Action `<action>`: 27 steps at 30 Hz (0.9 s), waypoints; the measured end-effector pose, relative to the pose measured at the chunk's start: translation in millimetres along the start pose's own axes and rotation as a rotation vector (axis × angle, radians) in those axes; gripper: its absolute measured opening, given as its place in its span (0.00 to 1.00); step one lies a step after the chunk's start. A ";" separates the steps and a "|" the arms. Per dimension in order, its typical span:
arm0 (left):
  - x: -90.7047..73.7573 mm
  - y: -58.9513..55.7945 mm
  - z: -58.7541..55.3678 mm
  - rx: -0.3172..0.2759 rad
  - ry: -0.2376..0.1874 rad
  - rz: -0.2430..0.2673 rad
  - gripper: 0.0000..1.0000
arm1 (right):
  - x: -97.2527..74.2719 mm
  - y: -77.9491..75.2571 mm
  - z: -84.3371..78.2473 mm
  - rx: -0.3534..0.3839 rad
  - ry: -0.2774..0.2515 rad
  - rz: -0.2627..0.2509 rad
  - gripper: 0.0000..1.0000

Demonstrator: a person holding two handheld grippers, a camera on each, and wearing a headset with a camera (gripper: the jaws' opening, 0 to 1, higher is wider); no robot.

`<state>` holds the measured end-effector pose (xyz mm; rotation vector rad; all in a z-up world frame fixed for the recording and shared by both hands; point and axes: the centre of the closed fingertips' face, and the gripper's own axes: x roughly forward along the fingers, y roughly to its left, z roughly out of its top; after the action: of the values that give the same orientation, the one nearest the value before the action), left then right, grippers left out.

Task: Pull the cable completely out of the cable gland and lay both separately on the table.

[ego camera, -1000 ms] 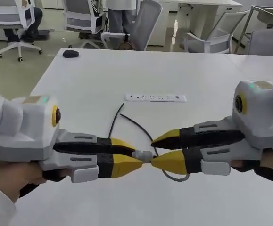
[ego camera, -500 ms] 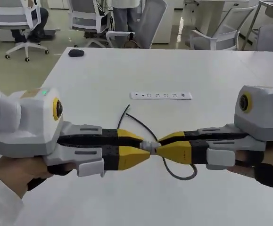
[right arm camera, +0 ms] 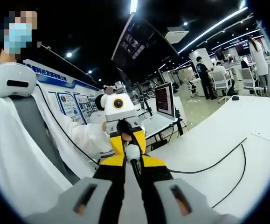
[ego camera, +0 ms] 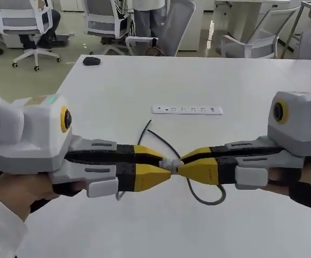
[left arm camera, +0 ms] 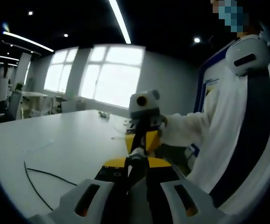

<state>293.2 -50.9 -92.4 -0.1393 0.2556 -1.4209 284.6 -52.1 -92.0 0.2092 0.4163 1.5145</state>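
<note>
Left gripper (ego camera: 166, 165), yellow tapered jaws, is clamping the small pale cable gland (ego camera: 172, 163). Right gripper (ego camera: 180, 163), meeting it tip-to-tip, is pinching the thin black cable (ego camera: 203, 200), which is looping beneath it.

Held level, tip to tip: left gripper (ego camera: 163, 168) in left hand (ego camera: 18, 194), right gripper (ego camera: 185, 165) in right hand (ego camera: 301, 185), jaws clamped together.

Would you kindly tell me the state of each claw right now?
Left claw: closed on the cable gland.
Right claw: closed on the cable right beside it.
</note>
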 end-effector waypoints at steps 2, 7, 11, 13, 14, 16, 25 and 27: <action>-0.8 -0.1 2.4 -0.018 -0.012 -0.002 0.14 | -0.2 0.0 2.1 0.001 -0.004 0.011 0.09; -1.4 3.6 1.1 -0.055 -0.014 0.007 0.13 | 4.4 -3.2 3.4 -0.084 0.045 -0.005 0.08; -1.9 3.6 3.1 -0.071 -0.025 0.009 0.13 | 5.0 -2.4 5.8 -0.175 0.067 -0.011 0.08; -1.7 5.1 3.0 -0.100 -0.031 0.007 0.13 | 6.5 -1.5 5.6 -0.187 0.080 -0.015 0.08; -1.9 5.7 3.7 -0.111 -0.041 0.007 0.13 | 6.1 -2.7 6.1 -0.188 0.077 -0.013 0.08; -2.2 8.1 5.0 -0.142 -0.060 0.011 0.13 | 6.9 -3.9 6.5 -0.229 0.087 -0.024 0.08; -2.6 8.3 14.9 -0.054 -0.092 0.021 0.13 | 3.6 -3.1 14.5 -0.231 0.052 -0.021 0.10; -1.7 5.8 22.1 -0.030 -0.126 0.007 0.14 | 1.4 -2.5 20.3 -0.136 -0.013 0.016 0.11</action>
<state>304.2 -49.7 -72.4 -0.2509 0.1734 -1.3954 294.9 -48.4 -74.6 0.1156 0.3001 1.5501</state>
